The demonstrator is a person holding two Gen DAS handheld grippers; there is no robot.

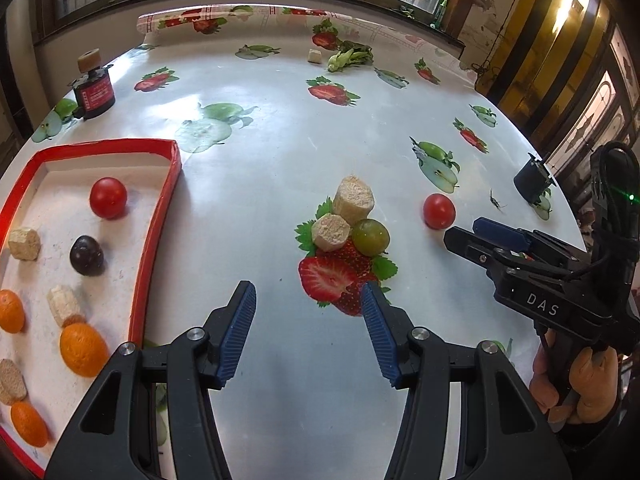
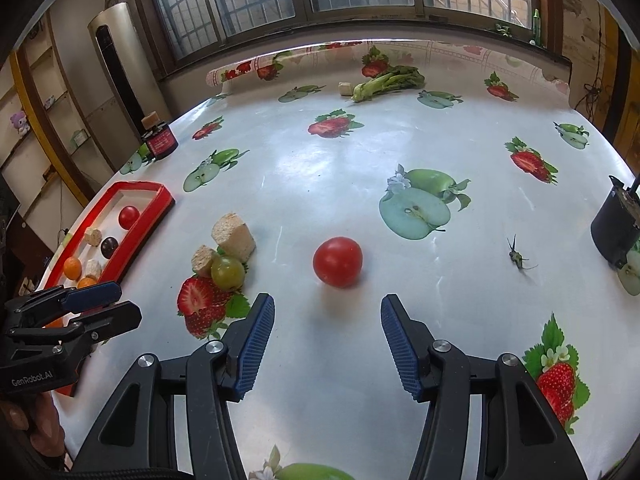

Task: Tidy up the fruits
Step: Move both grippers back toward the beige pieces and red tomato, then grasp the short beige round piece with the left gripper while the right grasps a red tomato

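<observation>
Right tool (image 2: 327,340) gapes empty before round red tomato (image 2: 338,261), axis indiscernible.

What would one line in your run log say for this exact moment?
left gripper: open, empty | right gripper: open, facing red tomato | green fruit: on table | red tray: partly filled
</observation>
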